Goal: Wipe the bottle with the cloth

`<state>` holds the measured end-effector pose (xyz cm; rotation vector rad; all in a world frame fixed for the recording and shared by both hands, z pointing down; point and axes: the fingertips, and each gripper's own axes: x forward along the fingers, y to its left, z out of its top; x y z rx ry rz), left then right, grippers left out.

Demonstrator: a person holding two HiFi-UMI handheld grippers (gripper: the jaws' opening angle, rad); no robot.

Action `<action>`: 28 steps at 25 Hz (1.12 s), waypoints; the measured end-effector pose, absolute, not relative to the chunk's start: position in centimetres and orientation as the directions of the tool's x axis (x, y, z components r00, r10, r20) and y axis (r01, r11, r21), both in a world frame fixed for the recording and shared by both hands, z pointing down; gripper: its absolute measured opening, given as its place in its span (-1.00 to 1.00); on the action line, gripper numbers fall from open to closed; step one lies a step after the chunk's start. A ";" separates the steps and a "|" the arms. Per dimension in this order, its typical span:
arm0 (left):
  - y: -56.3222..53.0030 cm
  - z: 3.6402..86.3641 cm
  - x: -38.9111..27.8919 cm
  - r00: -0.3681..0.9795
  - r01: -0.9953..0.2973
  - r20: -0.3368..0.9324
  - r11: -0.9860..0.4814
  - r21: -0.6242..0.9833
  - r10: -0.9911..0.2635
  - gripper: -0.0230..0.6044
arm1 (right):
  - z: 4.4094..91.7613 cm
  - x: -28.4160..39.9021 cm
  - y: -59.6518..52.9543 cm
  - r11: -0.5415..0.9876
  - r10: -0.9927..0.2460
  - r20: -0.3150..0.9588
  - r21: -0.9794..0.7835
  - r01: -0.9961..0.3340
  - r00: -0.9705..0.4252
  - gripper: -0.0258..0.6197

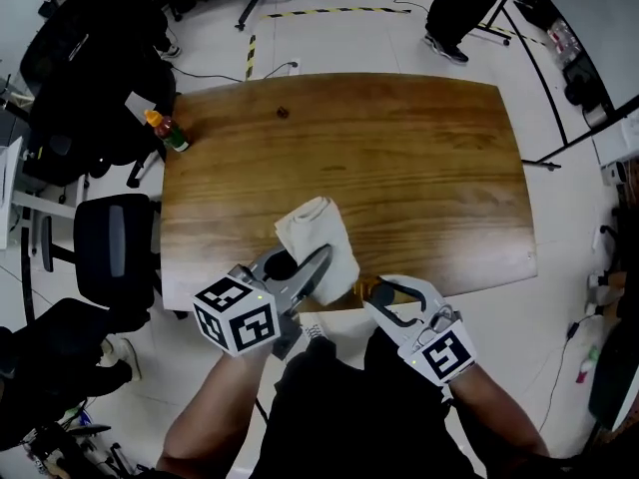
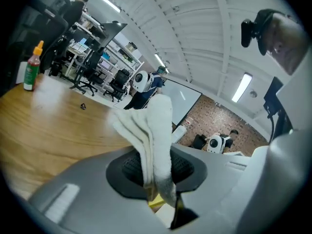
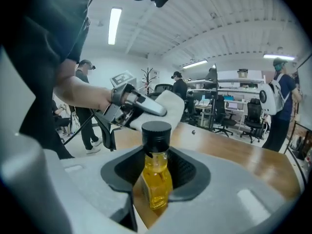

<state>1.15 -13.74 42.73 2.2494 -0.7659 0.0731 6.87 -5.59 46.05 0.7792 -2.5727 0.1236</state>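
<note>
At the bench [image 1: 419, 168] edge, left hand-held gripper [image 1: 312, 265] clamps the cloth [image 1: 318, 230], right hand-held gripper [image 1: 379, 295] the bottle [image 3: 156, 179]; wiping looks yet to start.

Two bottles: a black-capped bottle of yellow liquid [image 3: 156, 174] at the table [image 1: 419, 168] near edge, and a sauce bottle [image 1: 166, 131] at its far-left corner. One white cloth [image 1: 318, 233]; one small dark object [image 1: 283, 113] near the far edge.

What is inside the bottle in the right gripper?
Yellow liquid shows through the clear bottle, held in the right gripper. The black cap hides the neck's inside, and the jaws cover the bottle's base.
</note>
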 end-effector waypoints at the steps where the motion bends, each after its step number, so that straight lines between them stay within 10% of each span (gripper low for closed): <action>1: -13.5 41.5 1.1 0.826 -0.533 0.255 -0.548 0.645 -0.503 -0.59 | 46.1 6.8 -5.6 0.842 -0.499 0.434 0.038 -0.539 -0.750 -0.52; 12: -8.9 34.0 7.0 0.920 -0.291 0.064 -0.564 0.773 -0.386 -0.59 | 46.5 6.6 -5.9 0.842 -0.502 0.389 0.015 -0.539 -0.772 -0.53; 28: -8.7 39.2 7.7 0.825 -0.551 0.247 -0.625 0.553 -0.508 -0.59 | 46.8 6.8 -5.9 0.844 -0.490 0.398 -0.006 -0.537 -0.776 -0.53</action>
